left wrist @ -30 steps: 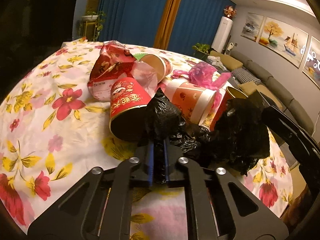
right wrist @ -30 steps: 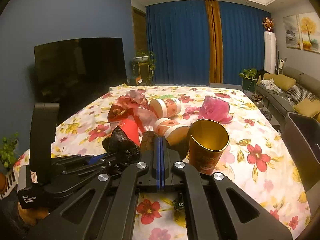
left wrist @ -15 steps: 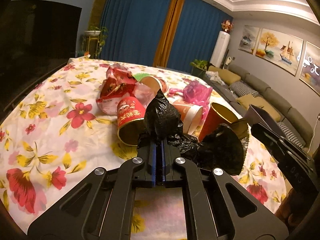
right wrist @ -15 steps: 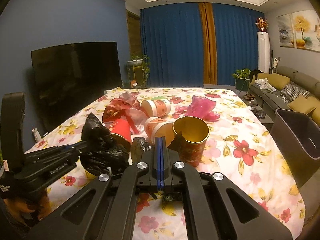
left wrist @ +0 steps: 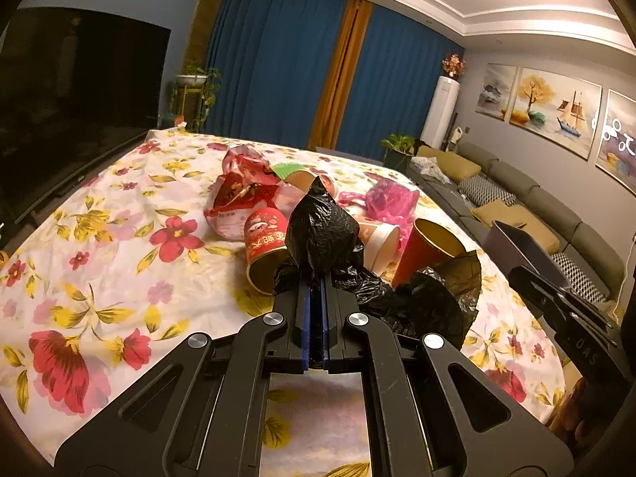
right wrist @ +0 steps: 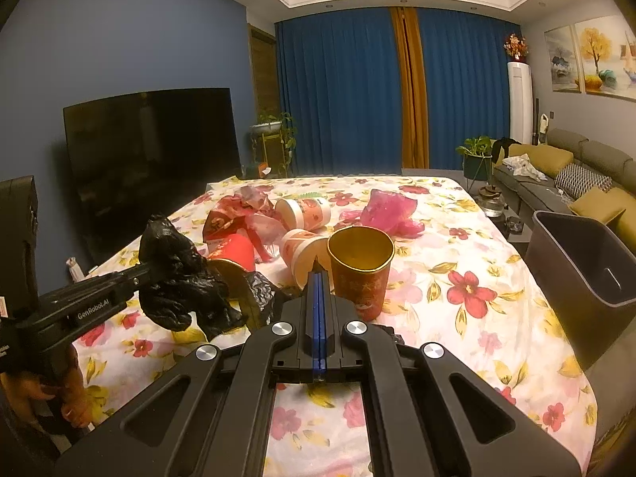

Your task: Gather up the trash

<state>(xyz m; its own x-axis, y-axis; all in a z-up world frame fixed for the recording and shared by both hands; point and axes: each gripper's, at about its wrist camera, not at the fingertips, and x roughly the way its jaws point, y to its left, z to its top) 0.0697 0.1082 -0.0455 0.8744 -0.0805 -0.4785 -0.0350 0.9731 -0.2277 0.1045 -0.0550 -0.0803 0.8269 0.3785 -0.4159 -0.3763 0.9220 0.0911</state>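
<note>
Left gripper [left wrist: 315, 278] has lifted the black bag [left wrist: 320, 230] it pinches (right gripper [right wrist: 319, 274] closed at three o'clock), ready to open for trash

On the floral-cloth bench [right wrist: 477, 318], an upright red paper cup with gold lining [right wrist: 361, 274] stands nearest the right gripper [right wrist: 319, 274]. Two tipped orange paper cups [right wrist: 304, 252] lie behind it, a crumpled pink plastic bag [right wrist: 391, 210] farther back, and a dark plastic bin [right wrist: 584, 262] stands off the bench's right edge.
</note>
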